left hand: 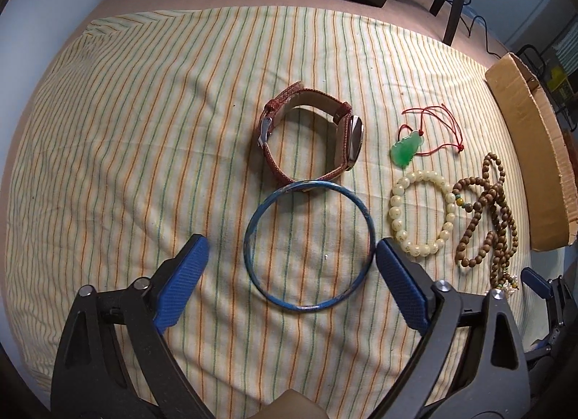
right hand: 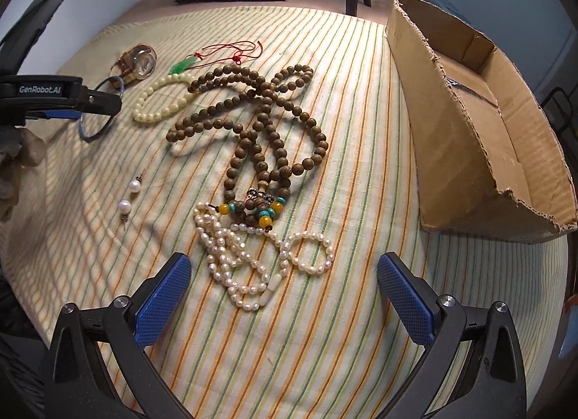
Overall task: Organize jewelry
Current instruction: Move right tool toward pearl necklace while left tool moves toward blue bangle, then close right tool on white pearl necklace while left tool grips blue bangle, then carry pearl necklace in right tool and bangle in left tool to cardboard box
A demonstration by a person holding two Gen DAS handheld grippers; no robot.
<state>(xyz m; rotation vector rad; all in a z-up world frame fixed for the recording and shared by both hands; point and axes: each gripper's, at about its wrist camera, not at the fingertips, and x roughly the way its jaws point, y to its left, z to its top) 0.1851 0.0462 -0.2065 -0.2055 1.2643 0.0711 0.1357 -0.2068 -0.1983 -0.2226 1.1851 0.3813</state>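
Both wide-open grippers hover empty: left gripper [left hand: 292,276] straddling the blue bangle [left hand: 310,245], right gripper [right hand: 284,287] over the pearl strand [right hand: 245,260] beside it. Closing on the bangle may nudge the watch [left hand: 310,140] touching its far rim

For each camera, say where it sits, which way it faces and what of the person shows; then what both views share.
Left wrist: on the left gripper, facing steeply down at the blue ring bangle between its open blue pads; the right gripper's edge shows.
Right wrist: on the right gripper, facing down at the white pearl strands; the left gripper and a gloved hand show.
Shared: striped cloth, brown wooden bead string, torn cardboard box, bangle.
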